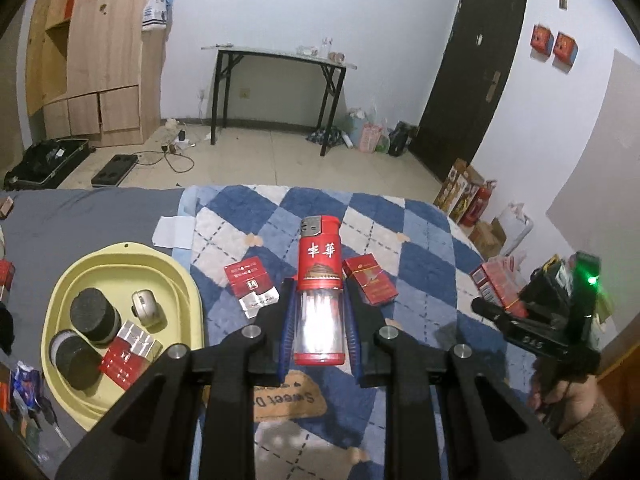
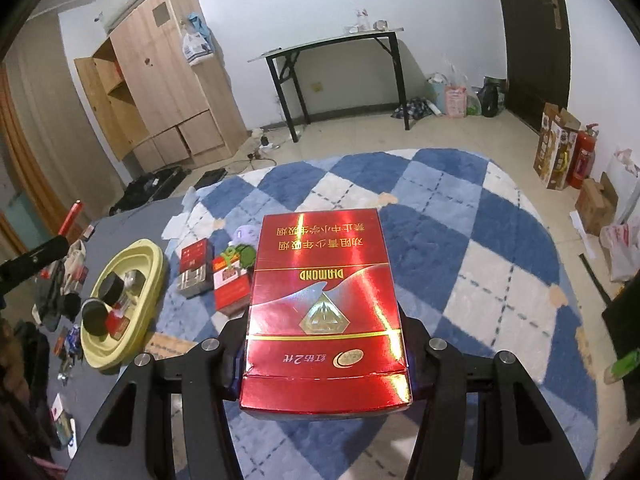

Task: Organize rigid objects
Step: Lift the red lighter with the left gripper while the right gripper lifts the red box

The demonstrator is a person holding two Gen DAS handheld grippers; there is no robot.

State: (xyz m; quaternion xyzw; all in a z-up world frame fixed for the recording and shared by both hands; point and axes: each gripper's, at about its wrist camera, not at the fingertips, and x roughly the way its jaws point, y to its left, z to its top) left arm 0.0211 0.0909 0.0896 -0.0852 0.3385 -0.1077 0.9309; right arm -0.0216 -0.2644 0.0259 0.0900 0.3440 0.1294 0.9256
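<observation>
Left gripper: the black two-finger left gripper (image 1: 319,320) has its fingers clamped on the sides of a large red lighter with a clear lower tank and a metal top (image 1: 320,288); the lighter stands upright between the blue-lined pads.
Right gripper: the black two-finger right gripper (image 2: 325,354) has its fingers closed against both long edges of a glossy red cigarette pack printed DIAMOND in gold (image 2: 324,312), held flat with its printed face up, above the rug.
Surface: a blue-and-white diamond-pattern plush rug (image 1: 416,248) lies over a grey sheet.
Tray: a pale yellow oval plastic tray (image 1: 80,264) sits on the grey sheet just left of the rug. It holds two black cylindrical pucks (image 1: 94,314), a small silver-grey rounded item (image 1: 145,305) and a red pack with a silver end (image 1: 128,354).
Loose packs: a dark red pack with a silver lower half (image 1: 252,286) lies on the rug left of the lighter; a red pack with gold print (image 1: 370,280) lies right of it.
Right gripper seen from the left wrist view: at the right edge (image 1: 496,304), with a green indicator light on its body.
</observation>
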